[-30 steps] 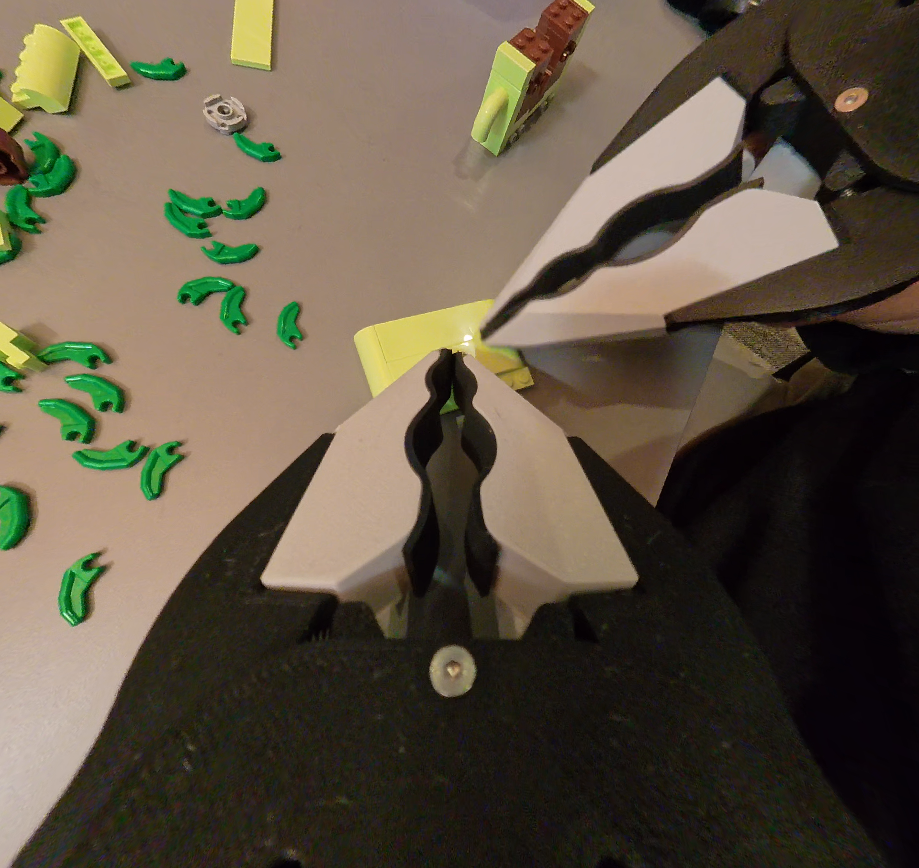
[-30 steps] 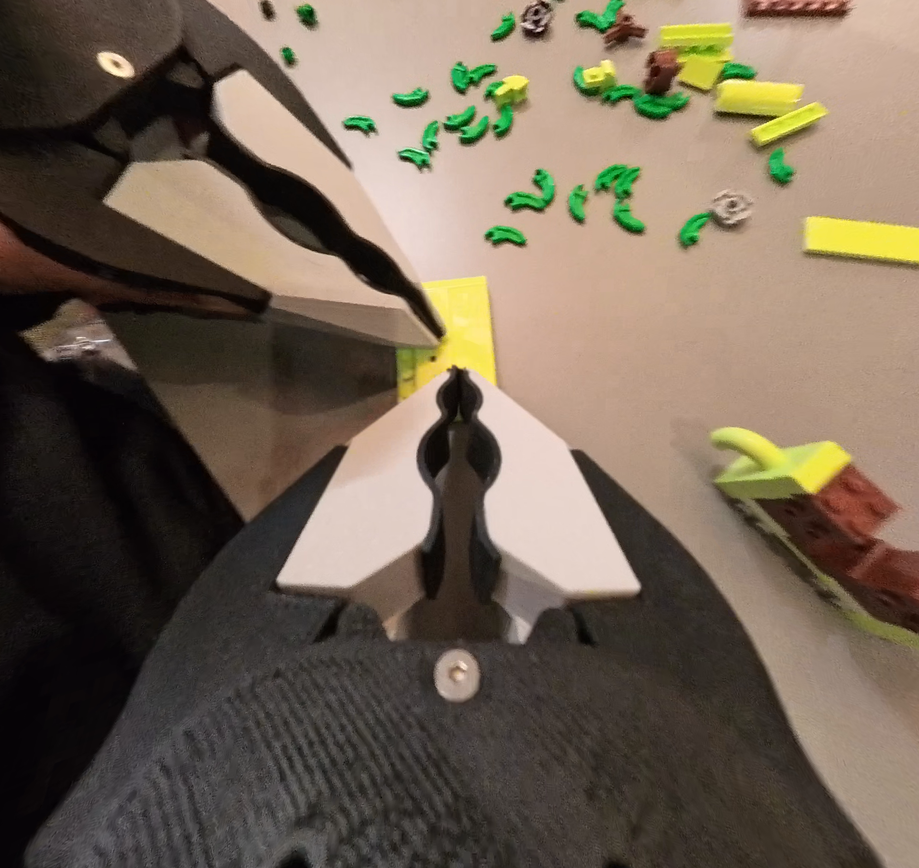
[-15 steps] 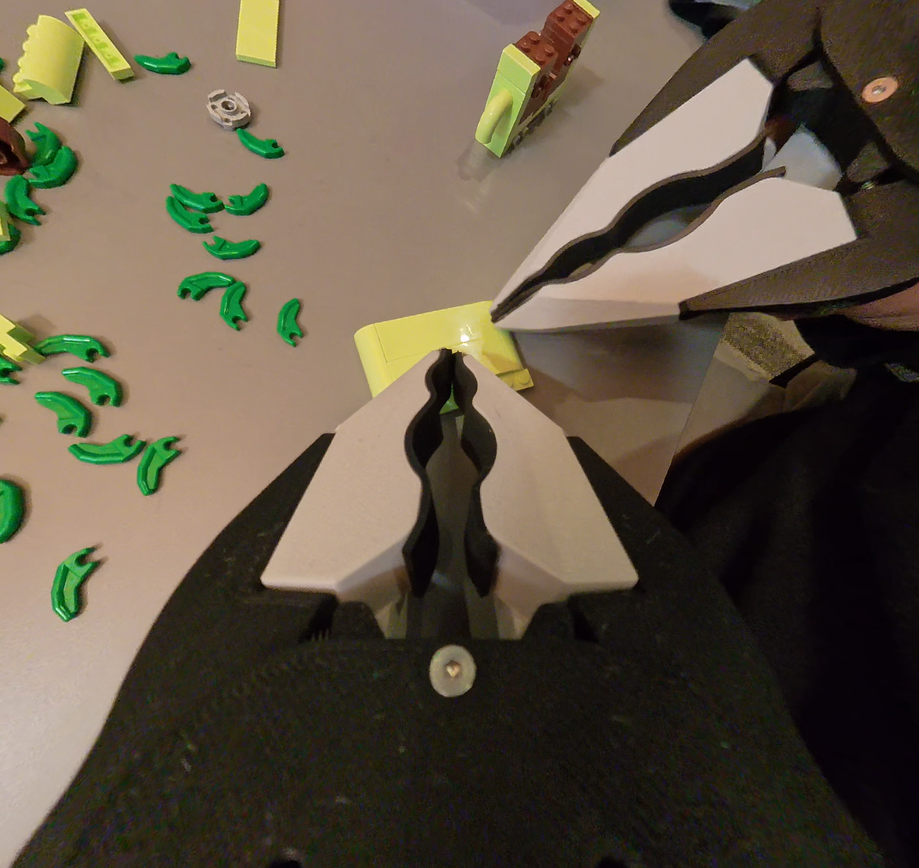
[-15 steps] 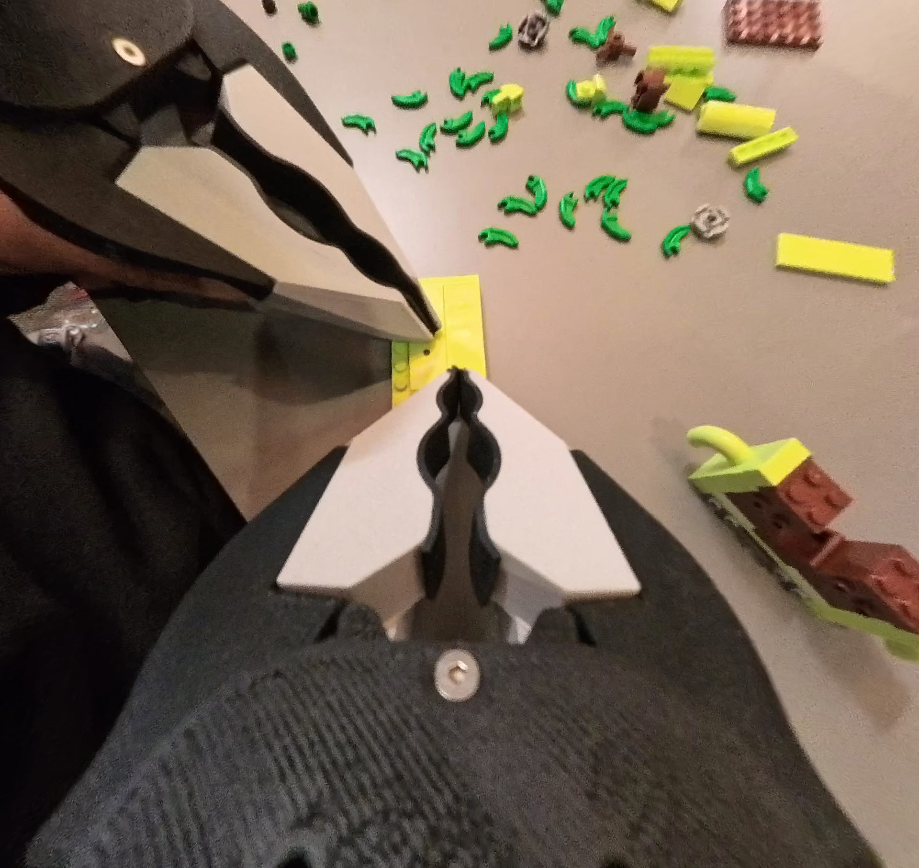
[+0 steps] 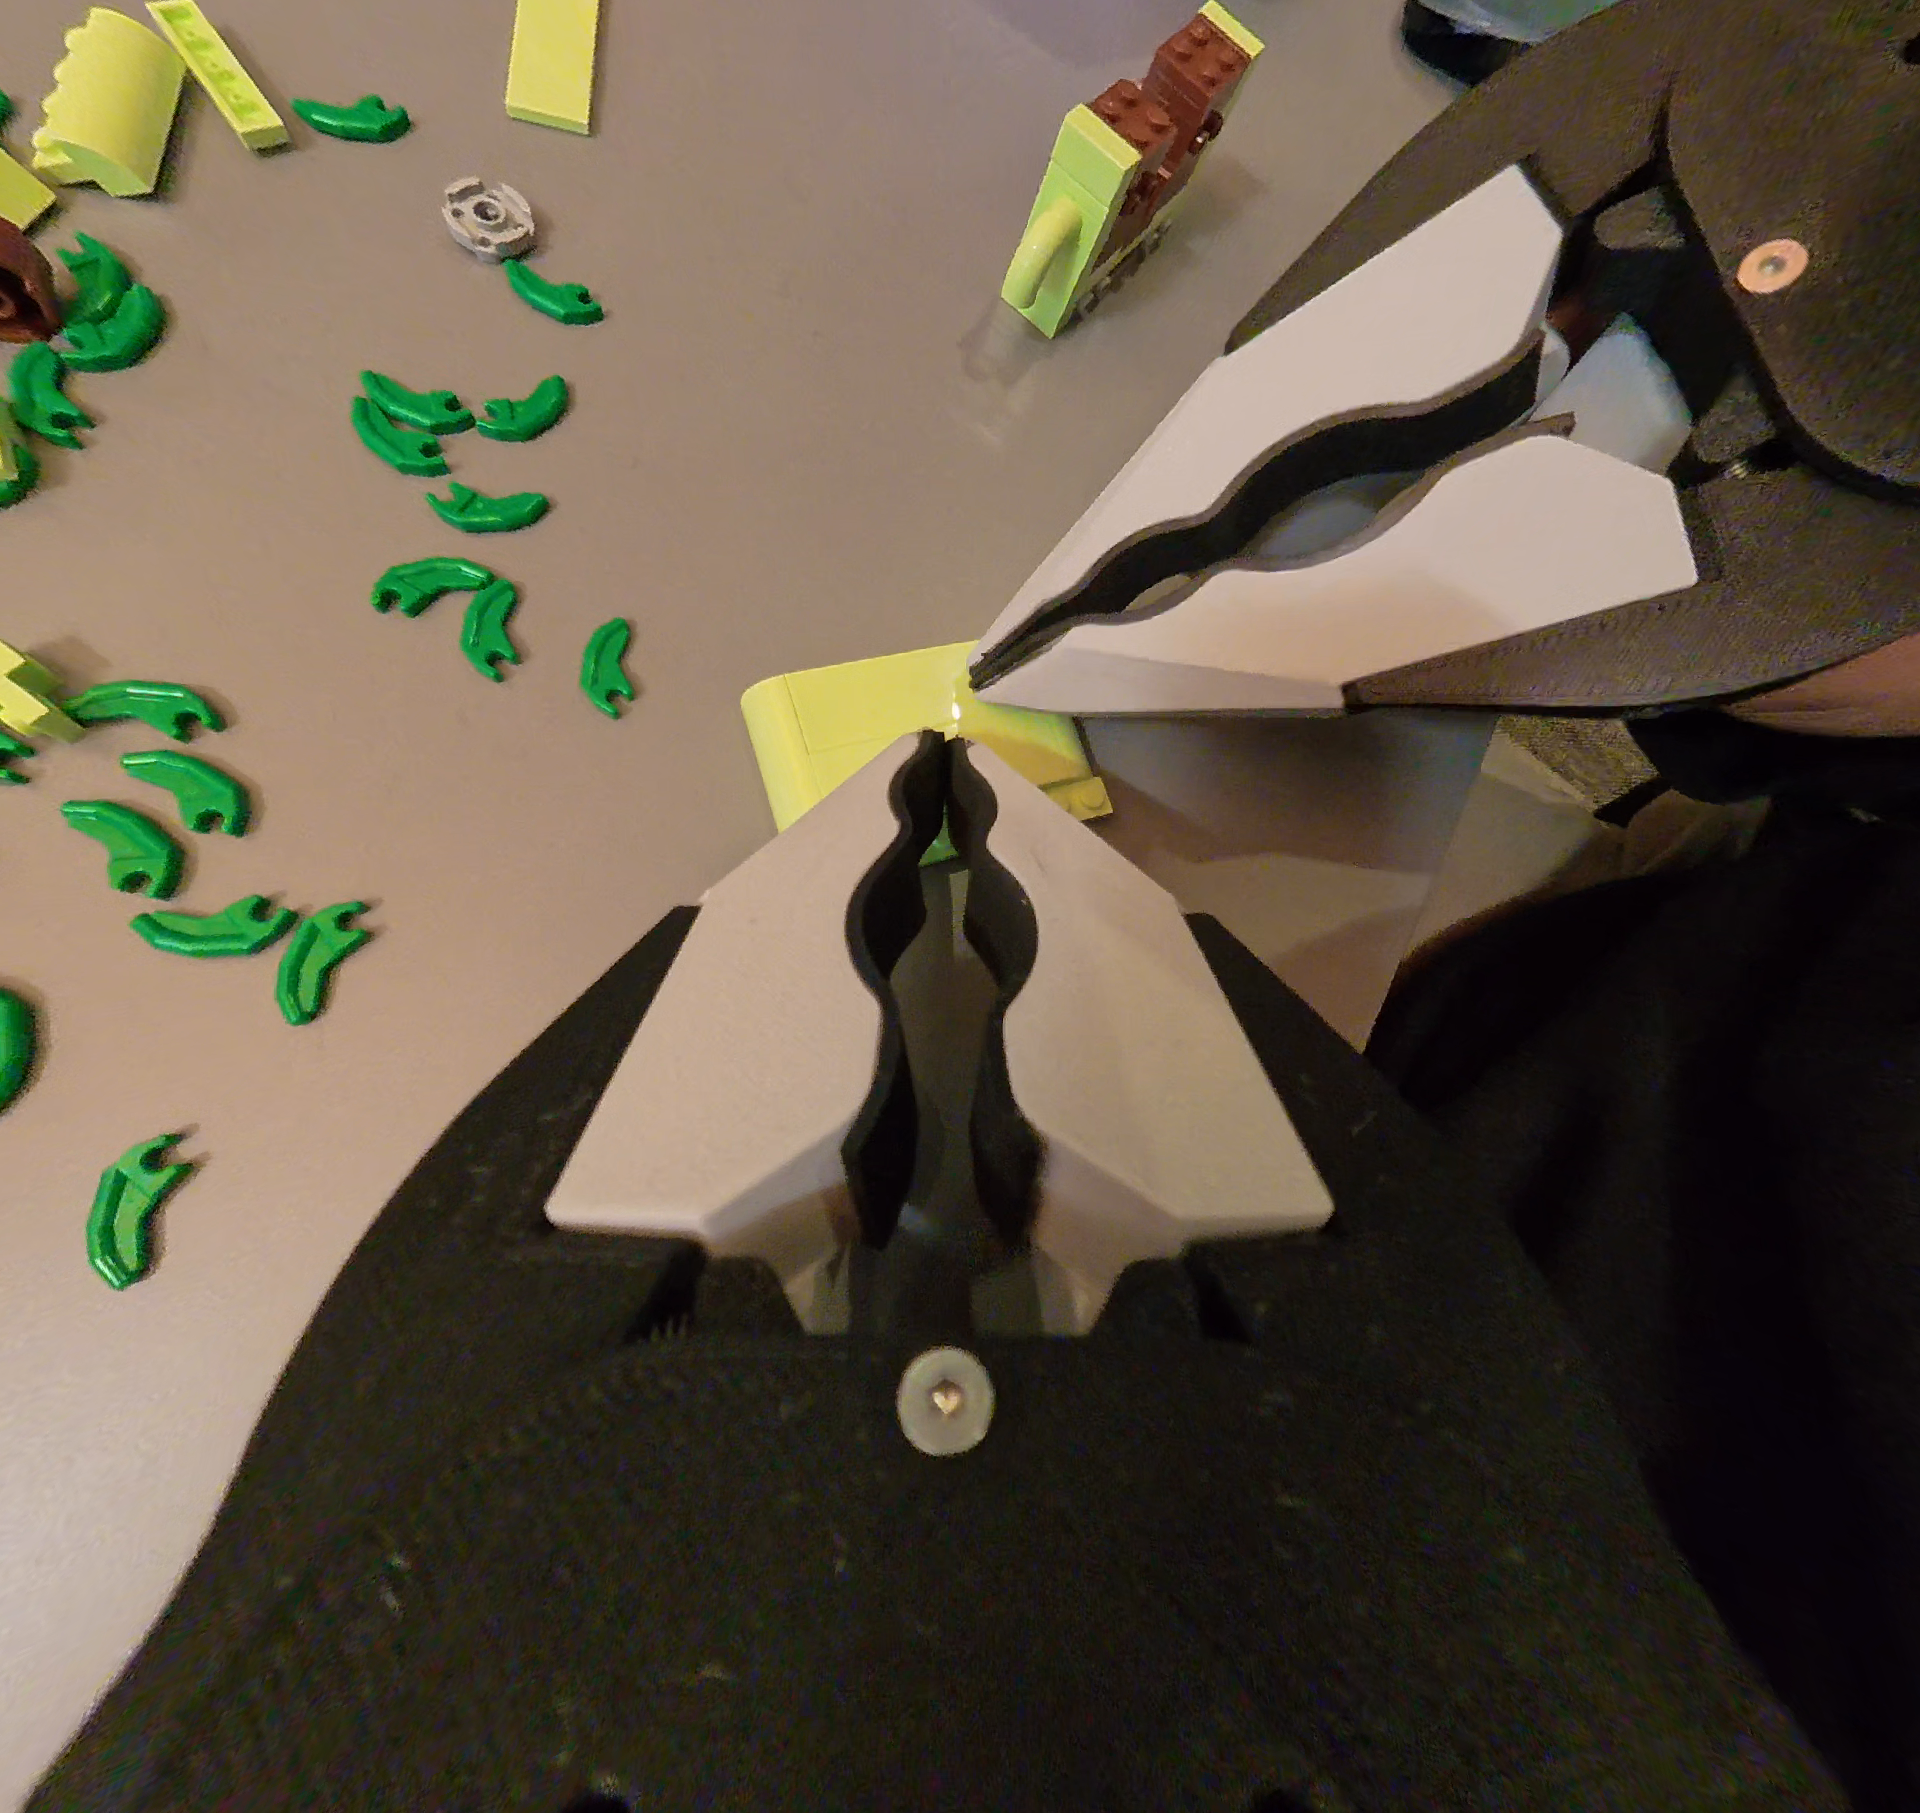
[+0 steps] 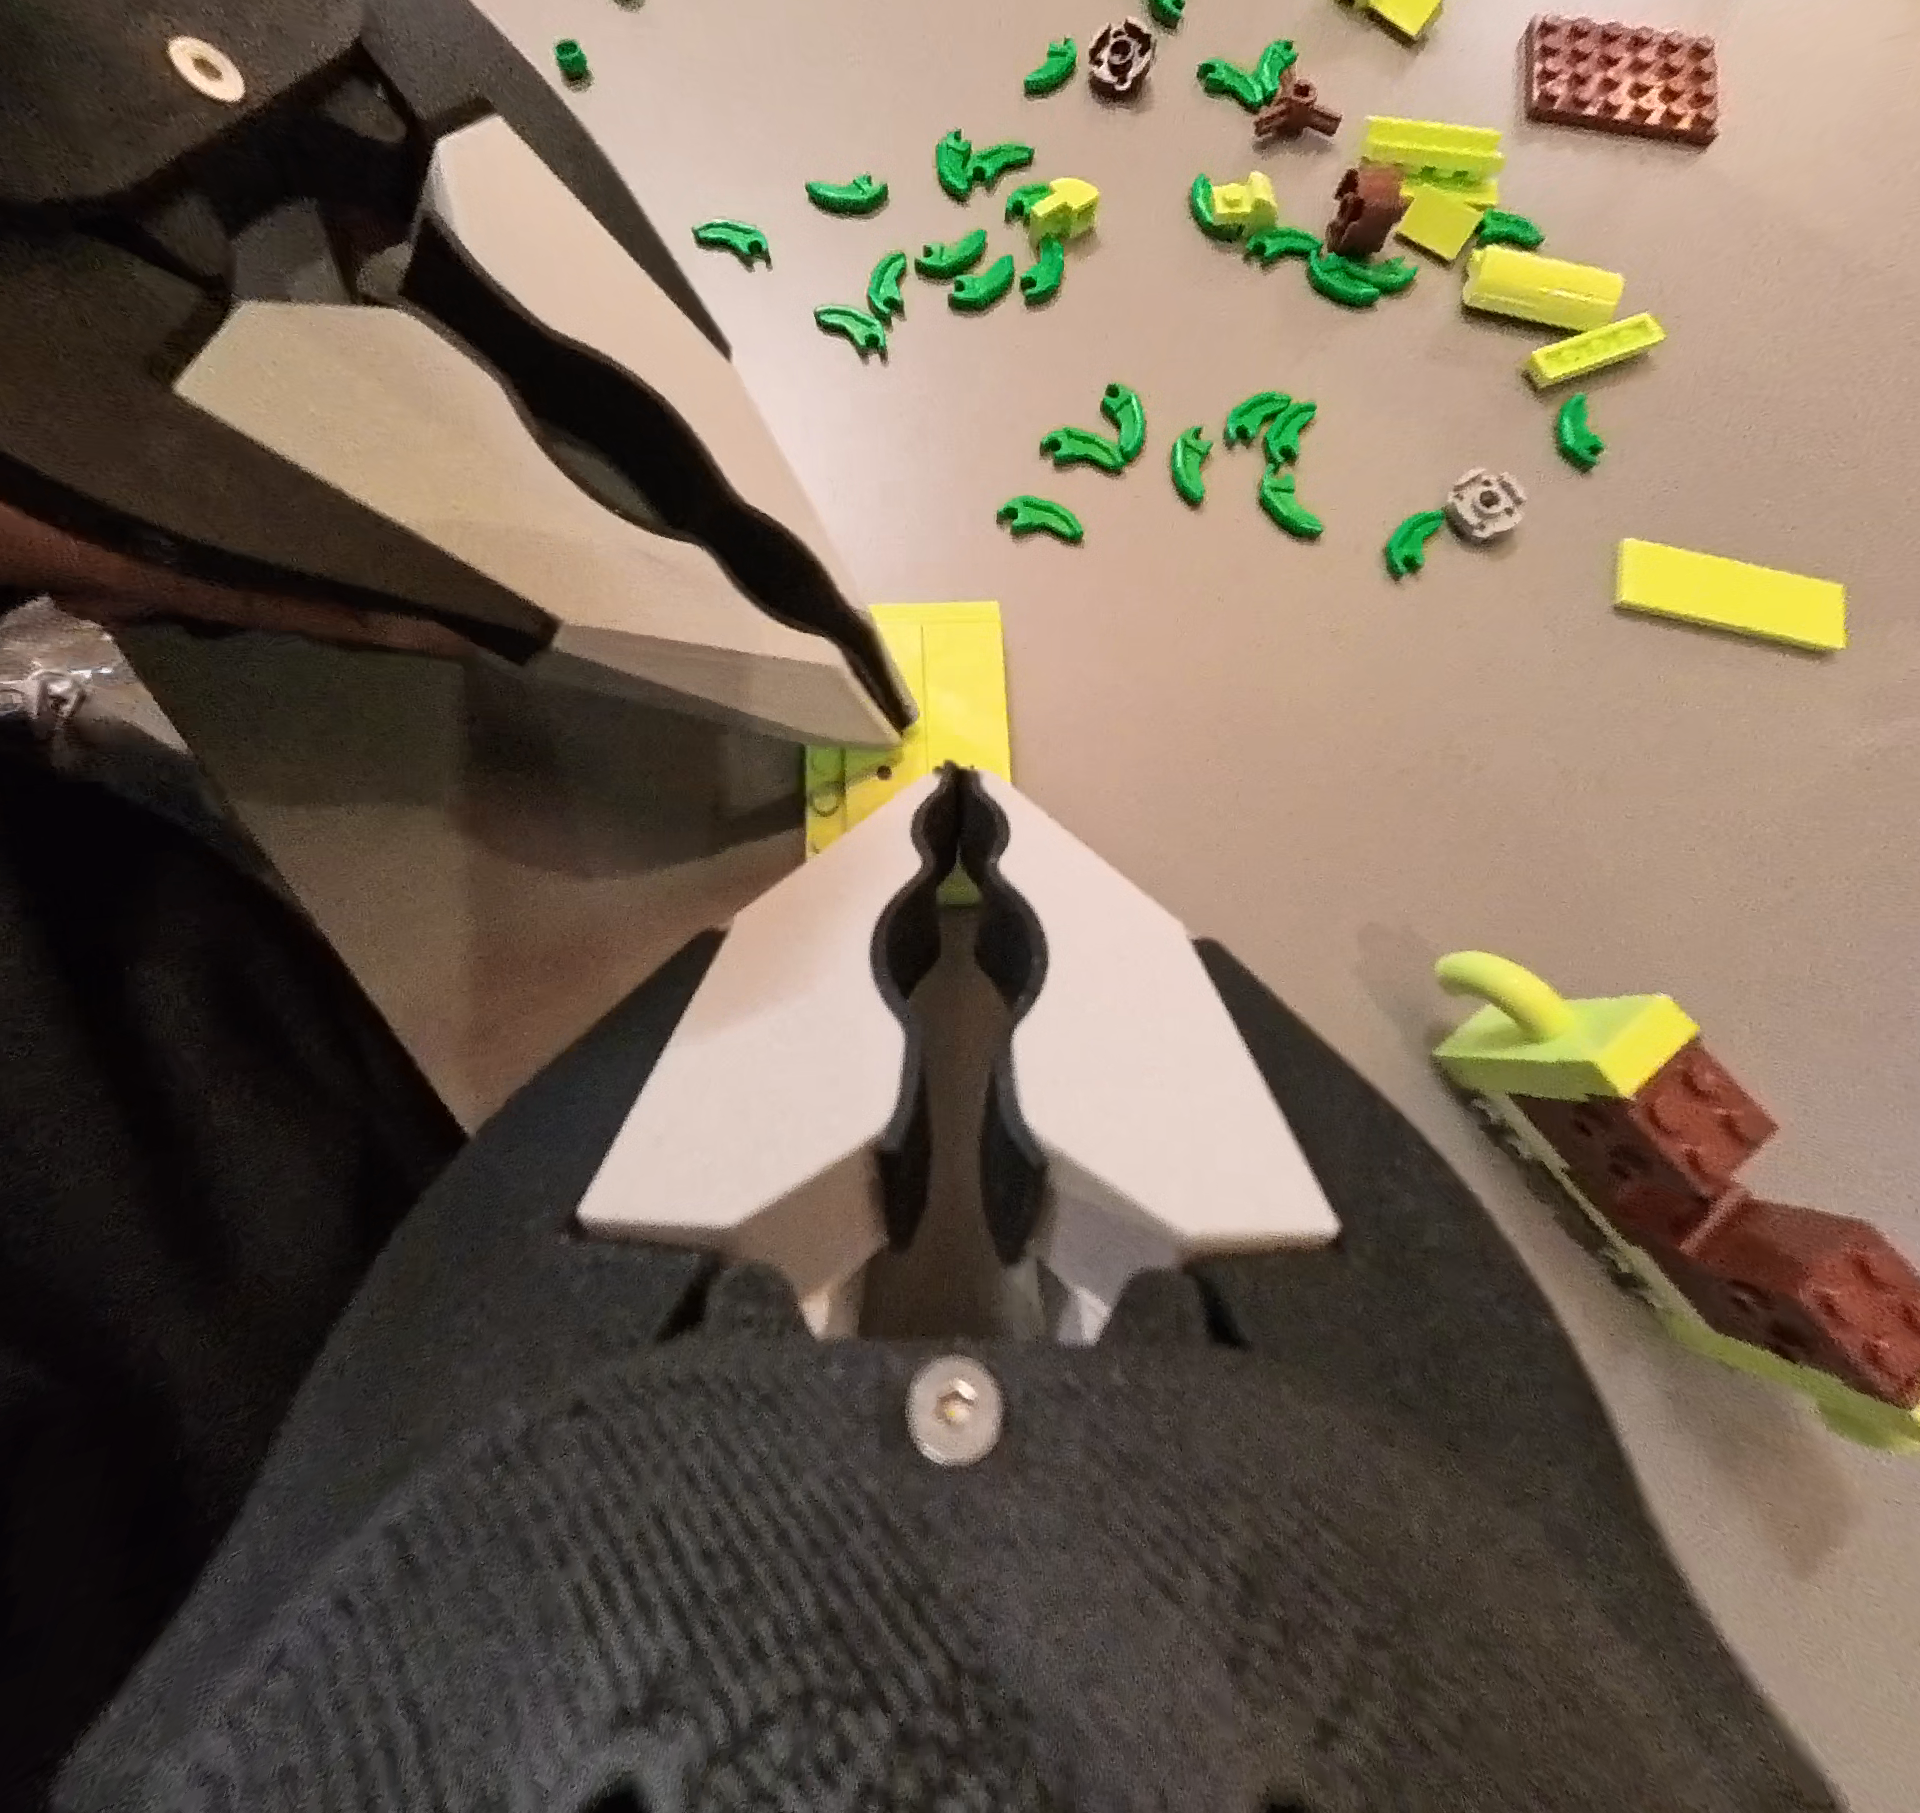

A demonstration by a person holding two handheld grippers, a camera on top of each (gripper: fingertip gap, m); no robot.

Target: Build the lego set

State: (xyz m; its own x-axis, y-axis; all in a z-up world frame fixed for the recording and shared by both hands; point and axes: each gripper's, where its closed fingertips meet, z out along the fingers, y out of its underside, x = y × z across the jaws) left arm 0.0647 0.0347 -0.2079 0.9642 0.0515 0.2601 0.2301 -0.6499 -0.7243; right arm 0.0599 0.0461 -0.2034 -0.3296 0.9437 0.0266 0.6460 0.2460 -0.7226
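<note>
We see both tools closed: left tool and right tool both pinch the lime plate assembly at frame centre on the table. Green leaf pieces left; brown-lime build upper right.

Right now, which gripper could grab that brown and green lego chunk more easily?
Probably the right gripper. The brown and lime chunk lies close beside it. The left gripper sits farther off, and both are shut at the lime plate.
</note>
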